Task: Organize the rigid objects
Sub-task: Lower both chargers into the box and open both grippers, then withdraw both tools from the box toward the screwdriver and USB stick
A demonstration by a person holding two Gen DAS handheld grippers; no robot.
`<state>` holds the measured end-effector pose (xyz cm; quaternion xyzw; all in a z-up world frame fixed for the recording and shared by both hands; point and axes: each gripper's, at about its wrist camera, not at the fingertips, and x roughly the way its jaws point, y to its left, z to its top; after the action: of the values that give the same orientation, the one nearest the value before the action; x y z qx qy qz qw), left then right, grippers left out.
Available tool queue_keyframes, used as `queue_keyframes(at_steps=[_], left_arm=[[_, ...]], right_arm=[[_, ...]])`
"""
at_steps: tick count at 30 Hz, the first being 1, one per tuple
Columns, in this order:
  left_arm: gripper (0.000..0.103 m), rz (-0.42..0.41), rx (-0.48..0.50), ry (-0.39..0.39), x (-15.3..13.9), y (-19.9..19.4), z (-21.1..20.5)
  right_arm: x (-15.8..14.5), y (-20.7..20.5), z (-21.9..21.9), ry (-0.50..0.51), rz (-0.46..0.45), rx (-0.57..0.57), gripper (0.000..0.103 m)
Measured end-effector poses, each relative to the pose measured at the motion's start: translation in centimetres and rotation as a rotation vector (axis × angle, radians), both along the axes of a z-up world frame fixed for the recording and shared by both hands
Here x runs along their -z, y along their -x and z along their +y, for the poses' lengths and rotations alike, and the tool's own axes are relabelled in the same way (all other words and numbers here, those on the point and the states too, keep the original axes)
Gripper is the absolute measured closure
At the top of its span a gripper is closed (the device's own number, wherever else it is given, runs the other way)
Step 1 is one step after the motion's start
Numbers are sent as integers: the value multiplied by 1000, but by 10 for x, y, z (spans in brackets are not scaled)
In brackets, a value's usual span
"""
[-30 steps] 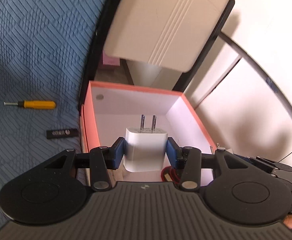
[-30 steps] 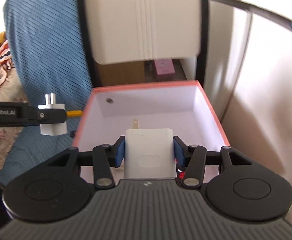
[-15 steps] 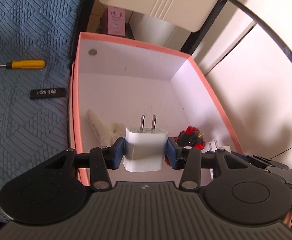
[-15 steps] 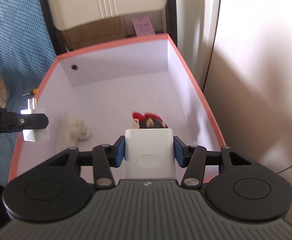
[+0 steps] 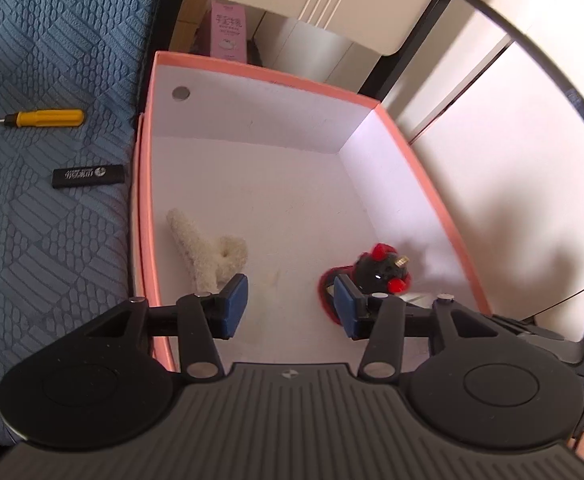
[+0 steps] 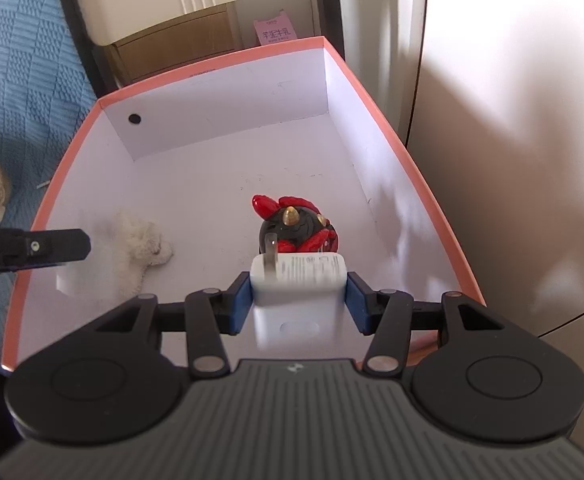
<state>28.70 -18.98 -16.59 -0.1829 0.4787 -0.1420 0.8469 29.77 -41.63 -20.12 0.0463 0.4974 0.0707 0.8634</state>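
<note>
Both tools have dropped toward the box since a second ago, and the small white charger that sat between the left tool's [image 5: 288, 304] pads is gone from them; its jaws are opening with nothing between. I cannot clearly find that charger now, though a pale blurred shape low on the box's left wall in the right wrist view may be it. Nearest in that view, the right tool [image 6: 298, 304] is clamped on a white plug adapter [image 6: 298, 292], prong up, held low over the box floor, probably so it can be set down rather than dropped. Just beyond it, at about twelve o'clock, lies a black-and-red horned figurine [image 6: 294, 226], and at ten o'clock a fuzzy white hair clip [image 6: 138, 252]. Farther out the pink-rimmed box [image 5: 148, 184] closes off with its white back wall. Outside, at ten o'clock on the blue bedspread [image 5: 52, 40], a black stick [image 5: 88, 175] and a yellow screwdriver [image 5: 40, 118] wait, seemingly the next pieces.
</note>
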Motion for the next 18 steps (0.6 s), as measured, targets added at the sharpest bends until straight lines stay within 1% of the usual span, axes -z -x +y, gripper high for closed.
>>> queue_keyframes(at_steps=[6,10,14,15,17,18], left_arm=[[47,-65,18,-36,-22,5,6],[47,-115,12,-46,-42,11,16],[47,-208,9,-75,-73,26,24],[47,-229,7,-77,-81,30,27],[47,-274,-2,-70,-95,40,35],[47,-290,-8,-64,-101,43,39]], right_arm=[[-15,-1,-2,-18,-32,37,50],[-35,3,6,-32,-86,33,50],[-58,9,20,-43,-149,30,50],[-65,10,23,-44,-170,37,50],[-71,11,27,-46,-184,38,50],[-82,14,37,-58,-211,27,50]])
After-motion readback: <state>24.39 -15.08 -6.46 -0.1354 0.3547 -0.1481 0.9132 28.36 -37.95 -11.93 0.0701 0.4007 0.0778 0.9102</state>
